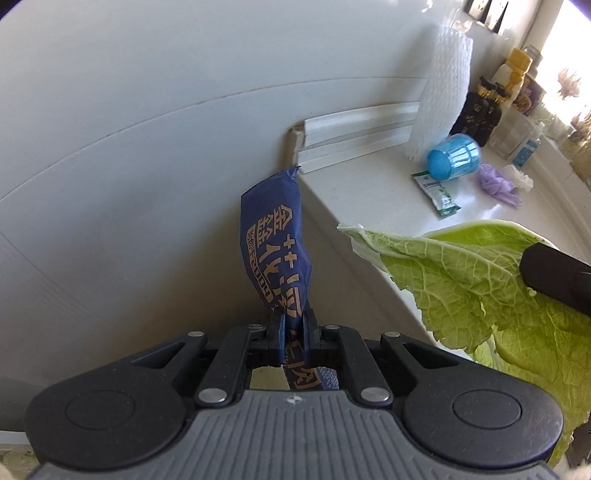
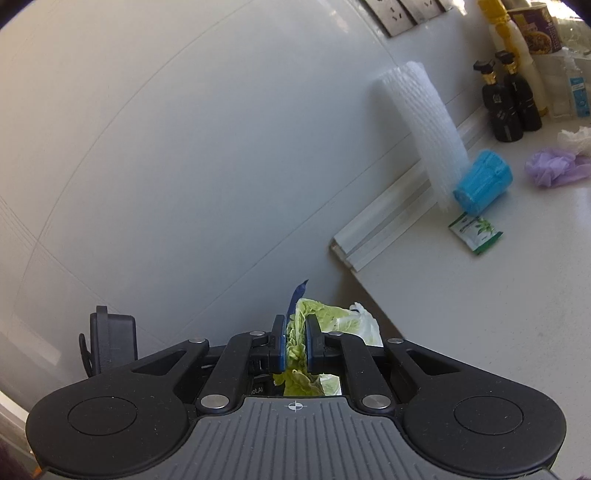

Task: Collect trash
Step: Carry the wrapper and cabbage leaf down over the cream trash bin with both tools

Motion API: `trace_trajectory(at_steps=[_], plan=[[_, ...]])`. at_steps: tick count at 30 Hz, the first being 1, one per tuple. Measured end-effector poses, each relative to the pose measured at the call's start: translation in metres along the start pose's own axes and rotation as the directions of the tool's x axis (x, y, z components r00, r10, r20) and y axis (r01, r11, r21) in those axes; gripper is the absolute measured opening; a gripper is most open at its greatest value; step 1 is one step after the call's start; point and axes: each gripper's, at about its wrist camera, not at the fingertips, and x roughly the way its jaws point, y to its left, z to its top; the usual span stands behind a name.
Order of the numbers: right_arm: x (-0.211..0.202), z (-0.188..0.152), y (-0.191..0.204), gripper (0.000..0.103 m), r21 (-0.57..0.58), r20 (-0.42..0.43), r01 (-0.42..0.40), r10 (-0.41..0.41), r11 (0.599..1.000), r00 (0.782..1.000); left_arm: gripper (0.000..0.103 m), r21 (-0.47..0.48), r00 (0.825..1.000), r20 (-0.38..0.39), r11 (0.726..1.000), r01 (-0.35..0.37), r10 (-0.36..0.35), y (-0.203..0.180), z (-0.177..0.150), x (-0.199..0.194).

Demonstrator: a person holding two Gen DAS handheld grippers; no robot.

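My left gripper (image 1: 291, 317) is shut on a dark blue wrapper (image 1: 275, 240) with gold print, which stands up from the jaws in front of the white wall. My right gripper (image 2: 295, 325) is shut on a green cabbage leaf (image 2: 328, 319); the same cabbage leaf (image 1: 461, 277) hangs at the right of the left wrist view, with the right gripper's black finger (image 1: 554, 275) on it. A tip of the blue wrapper (image 2: 298, 293) shows beyond the leaf. On the white counter (image 2: 461, 314) lie a green sachet (image 2: 476, 232), a blue cup (image 2: 482, 182) on its side and crumpled purple plastic (image 2: 557, 170).
A white foam net sleeve (image 2: 421, 129) leans on the wall by a white trim strip (image 2: 388, 229). Dark bottles (image 2: 509, 107), a yellow-capped bottle (image 2: 502, 33) and other containers stand at the counter's far end. A black device (image 2: 112, 343) sits at lower left. The counter's left edge (image 1: 332, 229) drops off.
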Motion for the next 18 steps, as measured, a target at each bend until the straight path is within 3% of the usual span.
trace_trajectory(at_steps=[8, 18], plan=[[0.063, -0.045, 0.001, 0.01, 0.002, -0.126, 0.035, -0.034, 0.999, 0.991, 0.008, 0.008, 0.994, -0.076, 0.996, -0.083, 0.084, 0.036, -0.03, 0.036], [0.131, -0.102, -0.021, 0.01, 0.018, -0.26, 0.121, -0.112, 0.993, 0.959, 0.008, 0.05, 0.973, -0.166, 0.987, -0.155, 0.162, 0.061, -0.067, 0.094]])
